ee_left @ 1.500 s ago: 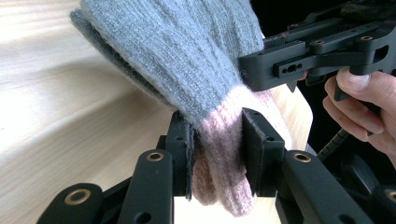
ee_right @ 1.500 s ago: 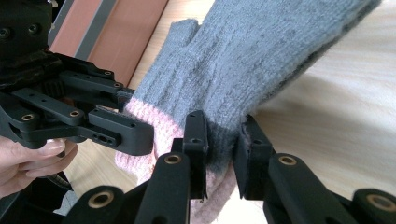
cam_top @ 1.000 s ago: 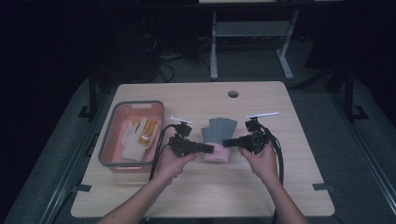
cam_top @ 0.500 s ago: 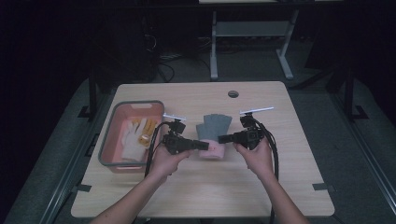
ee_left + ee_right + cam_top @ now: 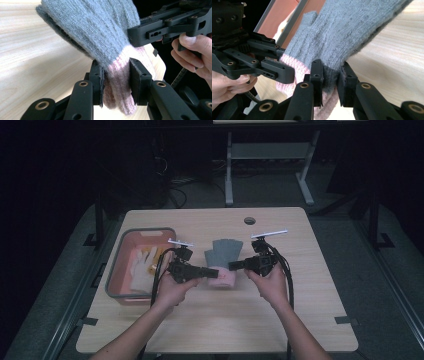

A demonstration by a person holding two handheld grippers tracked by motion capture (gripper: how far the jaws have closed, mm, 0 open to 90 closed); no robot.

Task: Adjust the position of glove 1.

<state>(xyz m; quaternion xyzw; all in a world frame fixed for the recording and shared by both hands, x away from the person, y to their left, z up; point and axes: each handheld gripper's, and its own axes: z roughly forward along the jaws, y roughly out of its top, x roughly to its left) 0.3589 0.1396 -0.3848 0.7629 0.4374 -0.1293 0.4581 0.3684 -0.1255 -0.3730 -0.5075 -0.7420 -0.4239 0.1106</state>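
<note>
Left tongs [image 5: 115, 82] clamped on the pink cuff of the grey glove [image 5: 100, 32]; right tongs [image 5: 331, 77] pinching the same glove [image 5: 342, 35] at the opposite cuff edge. Both hands [image 5: 172, 287] level, pointing inward at the glove [image 5: 222, 257] from either side. Glove above the counter [image 5: 225, 320], just right of the red tray [image 5: 122, 292] with white gloves [image 5: 140, 265] inside.

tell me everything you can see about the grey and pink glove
The glove is fuzzy knit, grey over hand and fingers with a pink ribbed cuff. Both grippers clamp it near the cuff: the left gripper on one edge, the right gripper on the other. It is stretched between them above the wooden table, fingers pointing away from the person.
</note>
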